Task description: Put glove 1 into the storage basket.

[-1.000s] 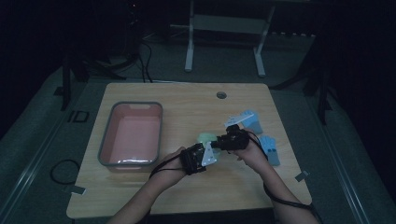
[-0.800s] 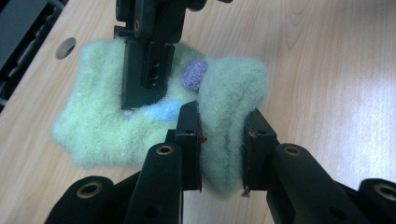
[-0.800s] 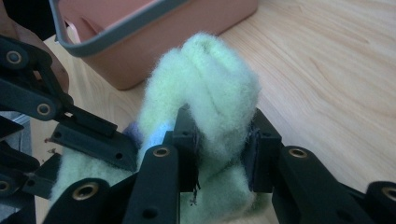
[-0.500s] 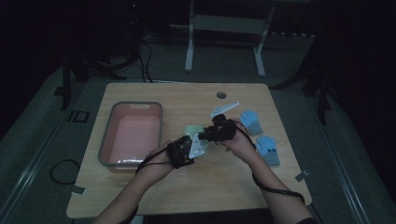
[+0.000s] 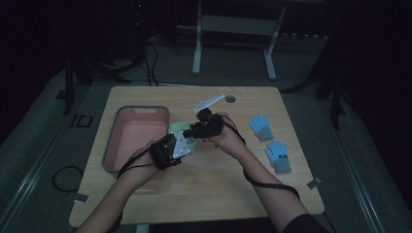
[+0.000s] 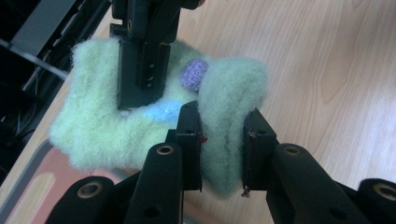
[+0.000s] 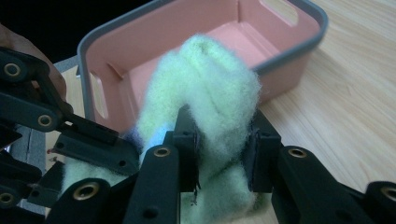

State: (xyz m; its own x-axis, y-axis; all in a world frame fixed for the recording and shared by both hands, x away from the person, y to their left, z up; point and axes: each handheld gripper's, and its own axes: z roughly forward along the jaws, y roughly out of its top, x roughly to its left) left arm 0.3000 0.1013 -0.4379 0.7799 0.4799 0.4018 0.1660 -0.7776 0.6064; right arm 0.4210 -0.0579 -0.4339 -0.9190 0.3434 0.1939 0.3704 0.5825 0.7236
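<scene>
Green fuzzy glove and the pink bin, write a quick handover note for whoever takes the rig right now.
Left gripper: shut on the green fuzzy glove.
Right gripper: shut on the same glove, on another fold.
Glove is held off the table between both grippers, beside the pink bin, not in it.
Two blue gloves lie on the table to the right.
Done: glove lifted.
Left: probably drop it in the bin, then the blue pair.

White "ID" marking on the dark floor mat (image 5: pixel 83 121), left of the table (image 5: pixel 204 194)

Left gripper (image 5: pixel 180 145), right gripper (image 5: pixel 194 130): both clamped.
</scene>
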